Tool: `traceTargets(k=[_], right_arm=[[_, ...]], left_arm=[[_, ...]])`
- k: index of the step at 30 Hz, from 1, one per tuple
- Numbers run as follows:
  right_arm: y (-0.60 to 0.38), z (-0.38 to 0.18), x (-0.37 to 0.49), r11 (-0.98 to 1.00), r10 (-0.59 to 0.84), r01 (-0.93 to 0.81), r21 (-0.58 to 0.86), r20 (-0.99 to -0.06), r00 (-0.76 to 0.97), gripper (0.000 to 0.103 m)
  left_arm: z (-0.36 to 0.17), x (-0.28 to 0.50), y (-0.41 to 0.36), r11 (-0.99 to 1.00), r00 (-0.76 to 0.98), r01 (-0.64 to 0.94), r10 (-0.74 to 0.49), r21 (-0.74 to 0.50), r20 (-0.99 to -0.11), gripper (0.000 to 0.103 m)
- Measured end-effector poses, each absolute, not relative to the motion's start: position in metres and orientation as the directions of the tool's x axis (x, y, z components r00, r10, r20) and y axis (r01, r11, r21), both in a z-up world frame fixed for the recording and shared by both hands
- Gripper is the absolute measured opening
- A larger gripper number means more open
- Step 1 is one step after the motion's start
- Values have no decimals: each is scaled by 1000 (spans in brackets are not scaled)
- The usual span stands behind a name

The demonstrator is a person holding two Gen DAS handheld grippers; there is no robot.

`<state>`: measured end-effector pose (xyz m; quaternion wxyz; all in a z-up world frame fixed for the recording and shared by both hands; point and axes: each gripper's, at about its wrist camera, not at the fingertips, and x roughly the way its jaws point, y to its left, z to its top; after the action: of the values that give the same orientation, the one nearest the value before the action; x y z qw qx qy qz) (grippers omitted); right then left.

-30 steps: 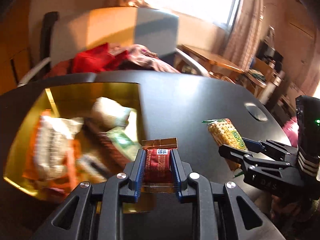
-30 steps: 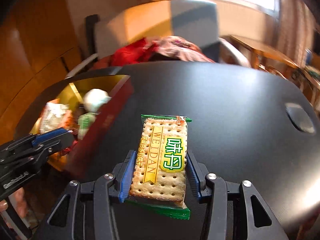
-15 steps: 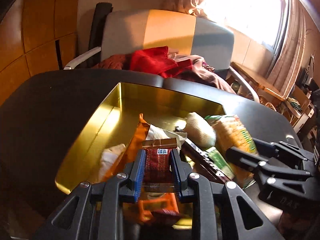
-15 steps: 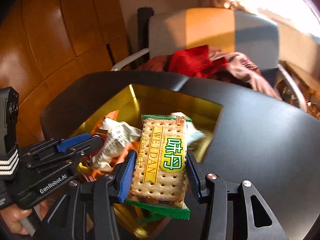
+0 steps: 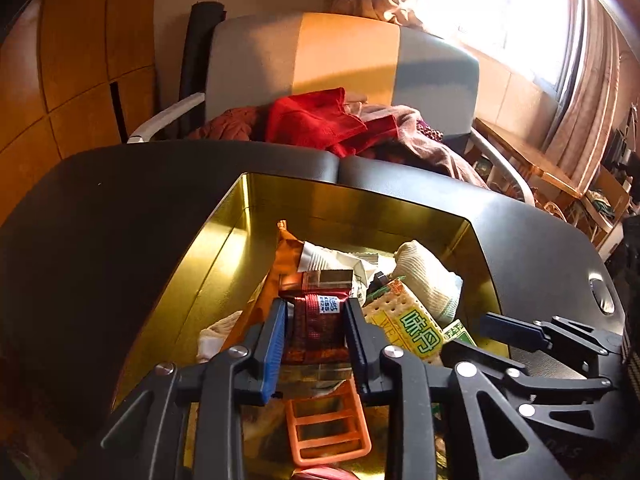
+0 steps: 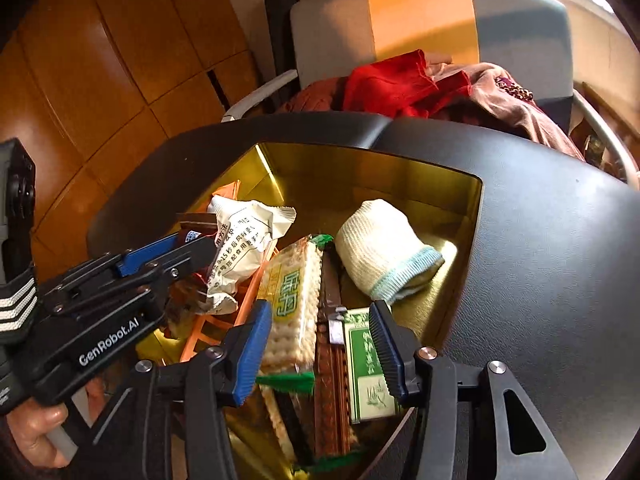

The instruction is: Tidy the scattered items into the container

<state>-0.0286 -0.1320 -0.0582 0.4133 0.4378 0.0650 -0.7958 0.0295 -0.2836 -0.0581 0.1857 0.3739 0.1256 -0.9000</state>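
"GenRobot.AI" left gripper; cracker packet perhaps "WEIDAN".

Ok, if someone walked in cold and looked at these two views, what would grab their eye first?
Probably the gold tin on the dark table, packed with snack wrappers and a rolled white sock. Next, the two grippers over it: the left gripper opening around a dark red candy bar, the right gripper opening above a cracker pack lying in the tin. Behind, red cloth is heaped on a chair.
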Motion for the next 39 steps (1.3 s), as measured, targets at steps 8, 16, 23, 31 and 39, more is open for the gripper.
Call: traceTargets(k=[8,16,23,31,39], right_arm=[[-121,-51,-9,-695,-555,692,195,-756,-346,60],[-110,-42,10,-750,-503,647,137,-753,-424,70],[-106,-37,34,-760,-491,642,100,-735,-468,78],[-111,-32,52,-755,-489,652,64,-718,-496,82],[-110,-30,55,-758,-487,650,51,-707,-512,85]], left_arm=[[-46,45,-263,-884,-640,467,-339,1,-689,46],[-35,76,-248,-793,-544,597,-512,123,-664,46],[-35,105,-244,-750,-495,651,-537,118,-683,46],[-39,117,-240,-752,-478,653,-506,95,-718,44],[-33,125,-248,-738,-511,674,-492,28,-705,38]])
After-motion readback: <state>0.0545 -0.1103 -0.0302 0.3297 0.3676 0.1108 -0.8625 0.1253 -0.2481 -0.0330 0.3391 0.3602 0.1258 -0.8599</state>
